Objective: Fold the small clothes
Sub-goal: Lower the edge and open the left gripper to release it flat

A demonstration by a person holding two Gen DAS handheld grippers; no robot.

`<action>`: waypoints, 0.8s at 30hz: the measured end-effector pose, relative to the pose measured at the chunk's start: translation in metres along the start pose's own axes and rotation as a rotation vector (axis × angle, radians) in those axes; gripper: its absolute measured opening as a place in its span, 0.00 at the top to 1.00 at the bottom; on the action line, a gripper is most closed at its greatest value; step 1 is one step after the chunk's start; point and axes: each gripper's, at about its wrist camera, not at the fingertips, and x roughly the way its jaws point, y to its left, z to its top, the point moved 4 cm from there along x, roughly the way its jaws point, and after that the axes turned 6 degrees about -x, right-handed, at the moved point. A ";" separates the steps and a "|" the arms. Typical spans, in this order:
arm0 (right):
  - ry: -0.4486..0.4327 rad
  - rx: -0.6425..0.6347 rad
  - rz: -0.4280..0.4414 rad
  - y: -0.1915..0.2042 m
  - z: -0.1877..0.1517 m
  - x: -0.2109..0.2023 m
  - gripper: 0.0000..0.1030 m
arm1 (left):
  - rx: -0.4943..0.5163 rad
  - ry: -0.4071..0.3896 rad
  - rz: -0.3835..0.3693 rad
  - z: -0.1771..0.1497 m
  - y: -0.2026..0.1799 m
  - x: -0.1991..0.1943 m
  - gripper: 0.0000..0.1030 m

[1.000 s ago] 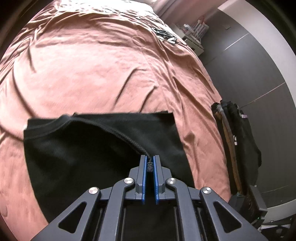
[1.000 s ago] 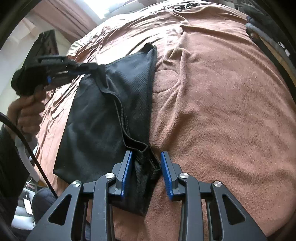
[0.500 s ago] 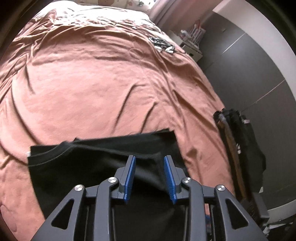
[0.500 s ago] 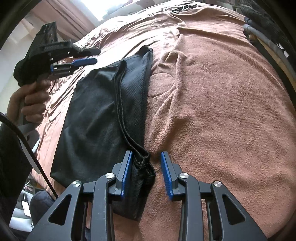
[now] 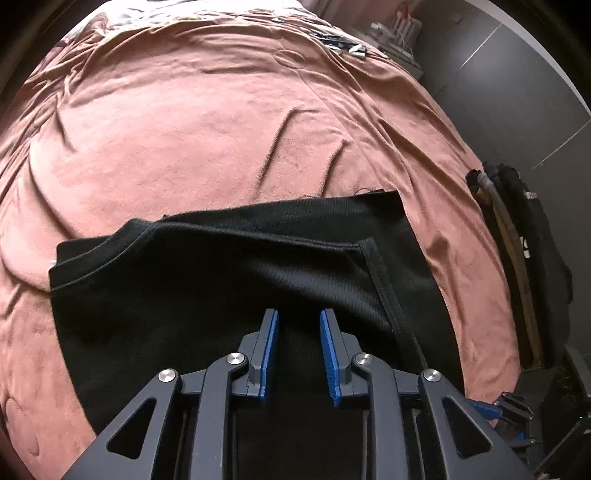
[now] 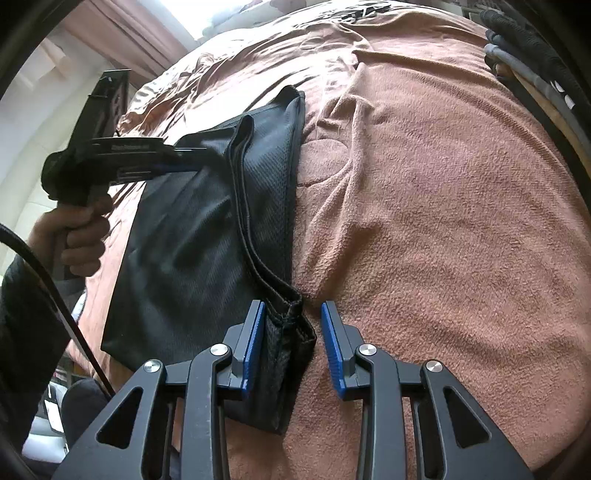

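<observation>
From my left wrist camera I look across the black garment point(image 5: 229, 295) lying folded on the rust-pink bedspread point(image 5: 207, 133), its ribbed neckline curving toward 9 o'clock and a stitched hem running down toward 4 o'clock. Only this view shows the dark clothes point(image 5: 532, 258) draped over a rail at 3 o'clock and the cluttered shelf point(image 5: 399, 29) at 1 o'clock. My left gripper point(image 5: 297, 325) hangs over the cloth with its blue pads parted, nothing between them.

My right wrist camera gives what the other cannot: the left gripper point(image 6: 192, 158) from the side, at 10 o'clock, level above the garment's point(image 6: 192, 236) far end, and my left hand point(image 6: 74, 236) wrapped round its grip at 9 o'clock, with a black cable point(image 6: 55, 295) trailing down toward 7 o'clock. From here I cannot tell whether its tips touch the fabric. A curtained window point(image 6: 155, 22) shows at 11 o'clock.

My right gripper point(image 6: 291, 321) sits low at the garment's near end, jaws apart. The bunched hem corner lies between them, against the left pad; the right pad stands clear over the bedspread point(image 6: 443, 221). It clamps nothing.
</observation>
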 end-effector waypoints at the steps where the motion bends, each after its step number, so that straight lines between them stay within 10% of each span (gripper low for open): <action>1: 0.002 0.001 -0.001 0.000 0.000 0.000 0.72 | -0.004 -0.002 -0.002 0.003 -0.001 0.002 0.76; 24: -0.012 0.059 0.014 0.003 -0.004 -0.002 0.72 | -0.029 -0.009 -0.027 0.013 0.003 -0.008 0.64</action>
